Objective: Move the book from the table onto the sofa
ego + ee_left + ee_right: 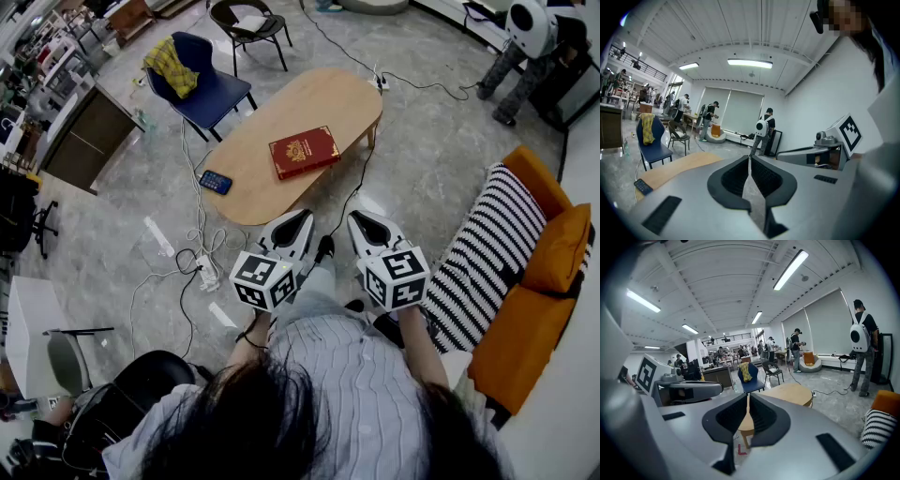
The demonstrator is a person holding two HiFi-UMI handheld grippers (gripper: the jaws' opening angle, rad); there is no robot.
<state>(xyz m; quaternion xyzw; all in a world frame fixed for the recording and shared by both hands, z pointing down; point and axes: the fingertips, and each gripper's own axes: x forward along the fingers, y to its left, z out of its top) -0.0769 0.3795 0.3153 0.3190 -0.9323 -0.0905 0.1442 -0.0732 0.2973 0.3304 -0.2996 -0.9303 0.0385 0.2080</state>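
Observation:
A red book [304,151] with a gold emblem lies flat on the oval wooden table [281,178], a little right of its middle. The orange sofa [525,337] with a striped black-and-white throw [487,253] stands at the right. Both grippers are held side by side in front of the person, short of the table's near edge. My left gripper [302,218] is shut and holds nothing; its tips [749,157] meet. My right gripper [357,218] is likewise shut and empty, its tips [748,396] together. The book shows in neither gripper view.
A dark phone [216,182] lies at the table's left end. A blue chair [208,86] with a yellow cloth stands beyond the table, a black chair [248,26] farther back. Cables and a power strip [208,272] trail on the floor near the table. A person [525,47] stands far right.

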